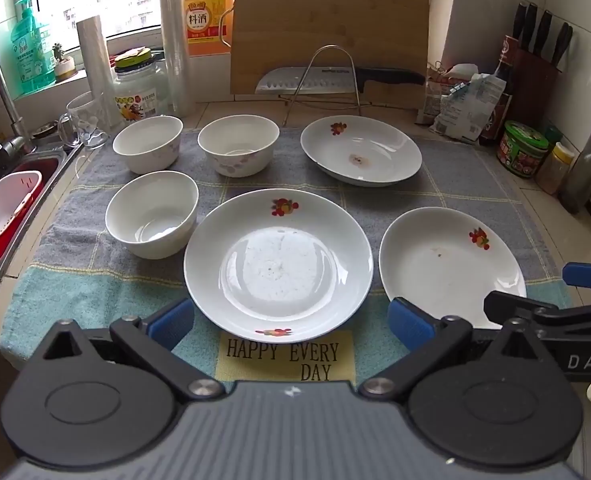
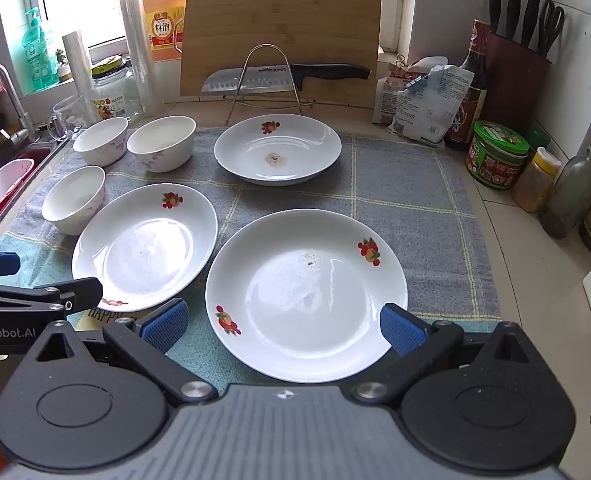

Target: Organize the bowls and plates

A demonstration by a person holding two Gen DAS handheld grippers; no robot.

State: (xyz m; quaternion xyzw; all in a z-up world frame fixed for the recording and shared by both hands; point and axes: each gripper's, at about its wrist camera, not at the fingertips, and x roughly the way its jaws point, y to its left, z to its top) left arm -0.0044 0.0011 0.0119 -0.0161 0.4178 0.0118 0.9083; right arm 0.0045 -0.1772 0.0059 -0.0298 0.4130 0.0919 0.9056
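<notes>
Both jaws stand spread and hold nothing: the left gripper (image 1: 291, 322) frames the near-middle plate (image 1: 278, 260), the right gripper (image 2: 285, 326) the near-right plate (image 2: 306, 294), three bowls (image 1: 152, 213) toward the surface's left edge.

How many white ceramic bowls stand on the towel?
3. Two white ceramic bowls stand at the back left, outer and inner; the third is nearer, beside the middle plate. None seems hidden.

White plates (image 1: 278, 264) bear red fruit motifs.
</notes>
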